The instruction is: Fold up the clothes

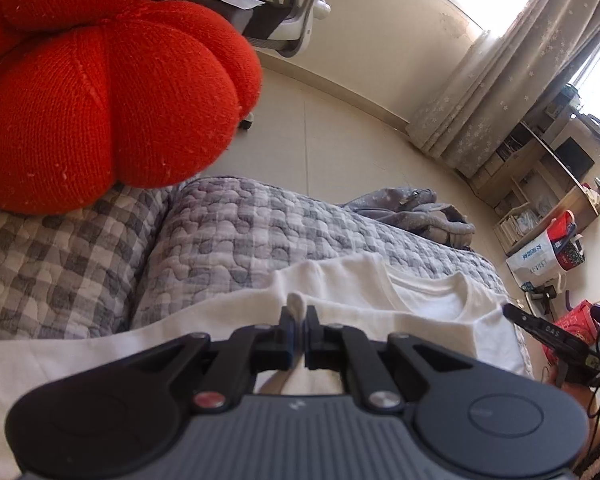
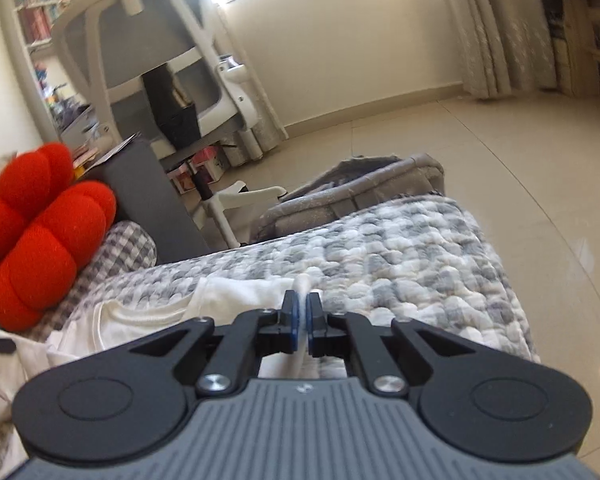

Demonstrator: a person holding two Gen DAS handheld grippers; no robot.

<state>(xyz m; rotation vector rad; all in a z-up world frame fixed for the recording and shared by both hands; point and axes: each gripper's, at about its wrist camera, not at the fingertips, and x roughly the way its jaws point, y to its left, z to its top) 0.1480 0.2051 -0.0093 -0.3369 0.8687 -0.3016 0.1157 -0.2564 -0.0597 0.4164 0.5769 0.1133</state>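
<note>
The white T-shirt (image 1: 420, 300) lies on the quilted grey checked bed cover (image 1: 228, 240), collar visible. Left claw (image 1: 299, 316) is clenched on a pinch of its fabric; right claw (image 2: 302, 312) is likewise clenched on a white fold at the other edge. Risk: thin cloth may slip from either pinch if the two claws pull unevenly, skewing the fold. The red knit cushion (image 1: 100, 92) crowds the left side and could snag. A white bag (image 1: 536, 258) on the floor bears blue print, unreadable
</note>
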